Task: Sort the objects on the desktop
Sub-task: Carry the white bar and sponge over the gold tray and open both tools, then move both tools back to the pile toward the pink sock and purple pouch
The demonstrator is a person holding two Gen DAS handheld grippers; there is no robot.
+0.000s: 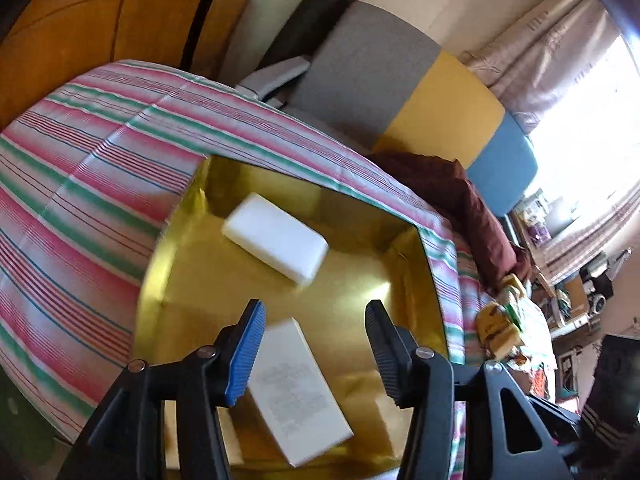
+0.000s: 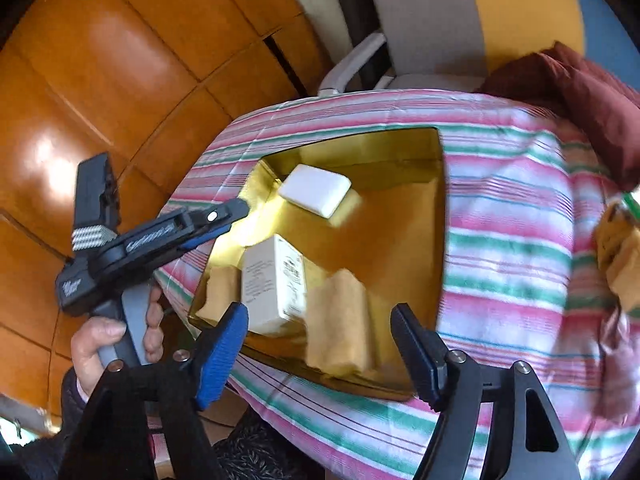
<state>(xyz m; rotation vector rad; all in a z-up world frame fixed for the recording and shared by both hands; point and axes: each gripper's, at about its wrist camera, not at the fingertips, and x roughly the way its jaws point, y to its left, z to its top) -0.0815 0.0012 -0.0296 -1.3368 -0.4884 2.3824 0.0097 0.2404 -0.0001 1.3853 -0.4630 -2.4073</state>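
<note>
The white printed box lies in the gold tray, near a white soap-like block. The box seems light and stiff; its long sides are best for holding. The left gripper hovers above it, tilted down, jaws apart and empty. The right gripper is also apart and holds nothing, over the tray on the striped surface.

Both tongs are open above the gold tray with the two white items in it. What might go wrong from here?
1. The printed box looks tilted and blurred, perhaps unsettled; it could tip against the tray wall.
2. The left tongs and right tongs crowd one tray and may collide.
</note>
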